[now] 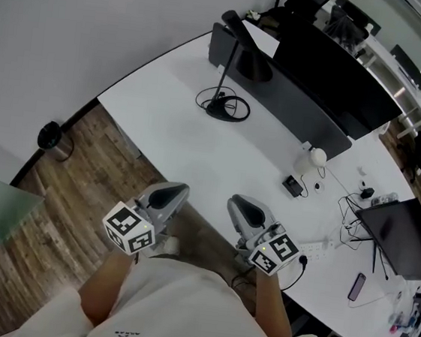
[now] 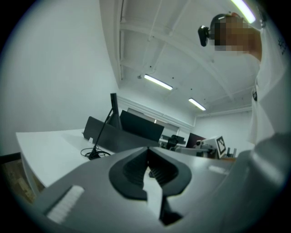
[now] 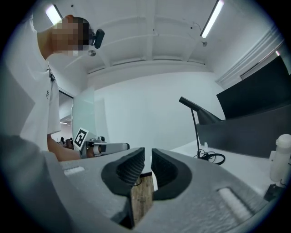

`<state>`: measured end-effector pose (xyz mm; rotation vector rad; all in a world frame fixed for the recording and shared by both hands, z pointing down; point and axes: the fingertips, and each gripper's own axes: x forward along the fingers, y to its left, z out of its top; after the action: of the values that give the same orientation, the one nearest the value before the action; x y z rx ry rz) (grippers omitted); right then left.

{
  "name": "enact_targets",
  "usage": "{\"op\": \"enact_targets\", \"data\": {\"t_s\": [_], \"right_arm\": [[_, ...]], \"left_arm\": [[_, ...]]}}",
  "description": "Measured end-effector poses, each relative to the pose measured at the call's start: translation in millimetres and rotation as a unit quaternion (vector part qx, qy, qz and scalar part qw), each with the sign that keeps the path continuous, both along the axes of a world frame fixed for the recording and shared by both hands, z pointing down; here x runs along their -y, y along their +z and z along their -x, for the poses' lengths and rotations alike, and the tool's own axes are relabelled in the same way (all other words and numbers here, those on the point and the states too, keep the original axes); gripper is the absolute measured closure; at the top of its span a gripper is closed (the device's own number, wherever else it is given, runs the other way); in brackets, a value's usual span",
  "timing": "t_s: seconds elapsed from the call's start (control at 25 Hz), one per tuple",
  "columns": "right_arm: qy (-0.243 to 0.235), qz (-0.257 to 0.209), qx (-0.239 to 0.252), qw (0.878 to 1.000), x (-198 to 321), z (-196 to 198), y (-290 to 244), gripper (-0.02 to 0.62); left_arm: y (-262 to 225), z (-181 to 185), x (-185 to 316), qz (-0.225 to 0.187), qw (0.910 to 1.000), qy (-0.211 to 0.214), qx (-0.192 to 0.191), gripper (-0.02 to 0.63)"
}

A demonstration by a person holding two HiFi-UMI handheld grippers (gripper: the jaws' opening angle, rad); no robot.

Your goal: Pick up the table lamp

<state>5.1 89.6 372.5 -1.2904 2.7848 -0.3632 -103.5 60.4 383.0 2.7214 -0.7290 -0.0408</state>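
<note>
Left gripper (image 1: 171, 192), right gripper (image 1: 241, 205) level, apparently closed

On the table (image 1: 198, 147) the clutter at the far right (image 1: 404, 326) is too small to name and runs off the picture's edge, the white bottle (image 3: 280, 157) is clipped in the right gripper view, and the table lamp (image 1: 220, 112) has its head merging with the dark divider (image 1: 301, 106) behind.

A white table (image 1: 198, 140) stands over a wood floor (image 1: 63, 200). A grey partition (image 1: 300, 110) crosses it; just beside the partition sit a small white object (image 1: 313, 159) (kind unclear) and a black box (image 1: 293, 186). A phone (image 1: 356, 286) lies farther right.
</note>
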Motion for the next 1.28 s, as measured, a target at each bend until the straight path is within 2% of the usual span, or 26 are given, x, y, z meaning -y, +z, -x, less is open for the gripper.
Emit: {"op": "enact_targets", "data": {"t_s": [0.28, 0.6, 0.92, 1.28], "right_arm": [[0.020, -0.006, -0.016, 1.000, 35, 37, -2, 0.549], [0.045, 0.004, -0.030, 0.999, 47, 54, 1, 0.549], [0.045, 0.014, -0.032, 0.998, 56, 62, 4, 0.548], [0.031, 0.020, -0.012, 0.999, 82, 58, 14, 0.549]], "left_arm": [[6, 50, 33, -0.003, 0.9999, 0.012, -0.002, 0.611], [17, 90, 53, 0.009, 0.9999, 0.011, -0.007, 0.611], [22, 101, 61, 0.023, 0.9996, 0.001, -0.018, 0.611], [29, 90, 77, 0.029, 0.9996, -0.003, -0.002, 0.611]]}}
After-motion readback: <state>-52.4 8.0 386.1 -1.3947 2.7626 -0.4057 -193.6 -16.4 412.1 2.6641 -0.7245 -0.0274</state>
